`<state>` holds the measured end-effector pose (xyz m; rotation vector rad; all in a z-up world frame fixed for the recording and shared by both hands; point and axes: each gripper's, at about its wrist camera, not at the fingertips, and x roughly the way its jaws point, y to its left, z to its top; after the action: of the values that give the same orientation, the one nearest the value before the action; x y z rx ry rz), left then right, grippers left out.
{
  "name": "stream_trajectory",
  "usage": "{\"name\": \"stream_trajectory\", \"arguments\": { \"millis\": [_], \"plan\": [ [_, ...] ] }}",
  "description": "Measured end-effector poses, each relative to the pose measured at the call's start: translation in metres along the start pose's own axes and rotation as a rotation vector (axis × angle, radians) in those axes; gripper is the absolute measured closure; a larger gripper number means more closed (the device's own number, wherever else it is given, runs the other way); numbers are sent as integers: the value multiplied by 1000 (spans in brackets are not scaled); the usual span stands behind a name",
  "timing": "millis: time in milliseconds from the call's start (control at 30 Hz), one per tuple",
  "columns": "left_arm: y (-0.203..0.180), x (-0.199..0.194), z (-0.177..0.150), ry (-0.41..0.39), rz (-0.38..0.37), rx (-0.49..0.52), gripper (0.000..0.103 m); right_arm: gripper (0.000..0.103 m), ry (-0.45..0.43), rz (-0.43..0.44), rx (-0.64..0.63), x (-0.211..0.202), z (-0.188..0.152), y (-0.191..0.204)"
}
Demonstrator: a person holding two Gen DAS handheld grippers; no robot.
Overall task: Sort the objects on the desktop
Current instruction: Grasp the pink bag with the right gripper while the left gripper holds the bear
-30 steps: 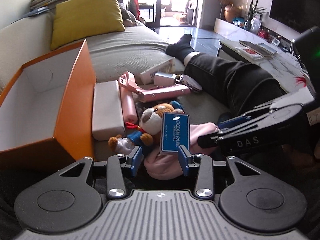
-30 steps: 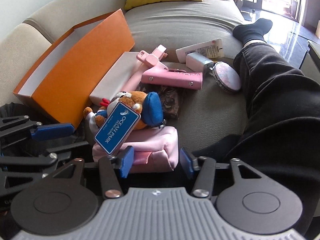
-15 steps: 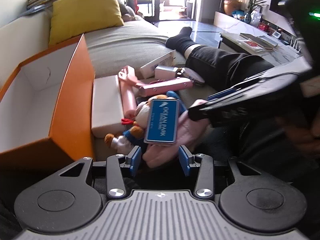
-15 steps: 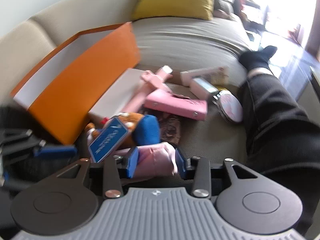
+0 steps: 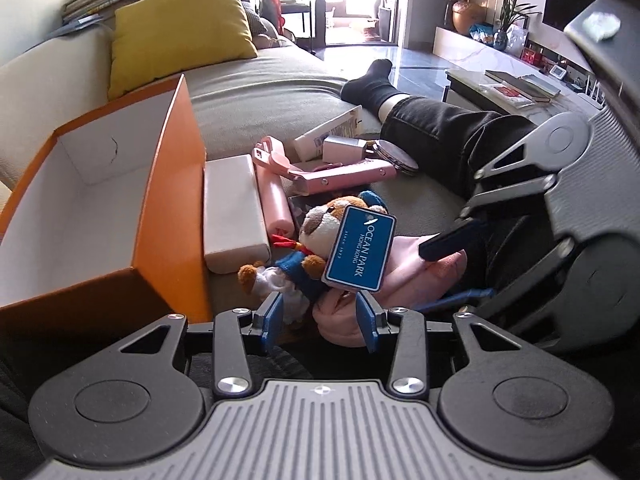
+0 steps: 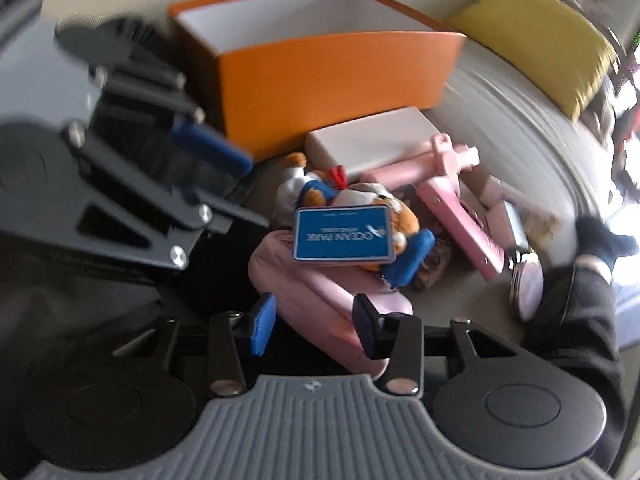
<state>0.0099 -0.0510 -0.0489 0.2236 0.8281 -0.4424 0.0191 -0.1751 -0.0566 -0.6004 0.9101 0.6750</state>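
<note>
I have the pink pouch (image 6: 320, 304) between the right tongs (image 6: 314, 322), whose jaws have just been opening a little and stand half-wide around its near end; I cannot tell whether the pads actually press it. It lies on the sofa (image 5: 260, 96) at the near edge of the pile, with the plush dog (image 5: 320, 240) and its blue Ocean Park tag (image 5: 360, 250) resting on top. The left tongs (image 5: 320, 316) hover half-wide and empty, just short of the dog's feet and the pouch.

I judge this the pick-up step. Next I need a firm grip on the pouch without dragging the dog along, then a lift toward the orange box (image 5: 176, 184) on the left.

The left view is sharp and shows the white box (image 5: 232, 208), pink roll (image 5: 274, 204), pink case (image 5: 344, 174) and tube (image 5: 328, 134) beyond, plus the right tongs' blue finger (image 5: 448, 240) lying on the pouch. The right view is blurred, but shows the box's open, empty interior.
</note>
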Motion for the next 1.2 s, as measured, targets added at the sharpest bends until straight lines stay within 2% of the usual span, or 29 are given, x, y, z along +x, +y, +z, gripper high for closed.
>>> {"name": "stream_trajectory", "arguments": {
  "millis": [100, 200, 333, 433, 600, 733, 833, 967, 1100, 1200],
  "plan": [
    [1, -3, -1, -8, 7, 1, 57, 55, 21, -24, -62, 12, 5, 6],
    [4, -3, -1, -6, 14, -5, 57, 49, 52, -9, -102, 25, 4, 10],
    [10, -4, -3, -5, 30, -15, 57, 52, 74, -31, -145, 29, 0, 12],
    [12, -2, -2, -3, 39, -8, 57, 58, 55, -37, -80, 20, 3, 2],
    [12, 5, 1, 1, 55, 18, 57, 62, -36, 33, 216, -1, 6, -47],
    [11, 15, 5, 14, 59, 42, 57, 67, -119, 48, 404, -10, 6, -77],
    [8, 24, 9, 20, 83, 62, 57, 69, -105, 52, 524, -5, 4, -98],
    [-2, 35, 18, 4, 101, 144, 57, 70, -64, -48, 529, 8, -7, -105],
    [-16, 53, 21, 33, 85, 224, 57, 67, -57, 41, 496, 11, -6, -107],
    [-21, 67, 21, 59, 113, 262, 57, 67, -20, 99, 464, 7, -5, -110]
  ]
}}
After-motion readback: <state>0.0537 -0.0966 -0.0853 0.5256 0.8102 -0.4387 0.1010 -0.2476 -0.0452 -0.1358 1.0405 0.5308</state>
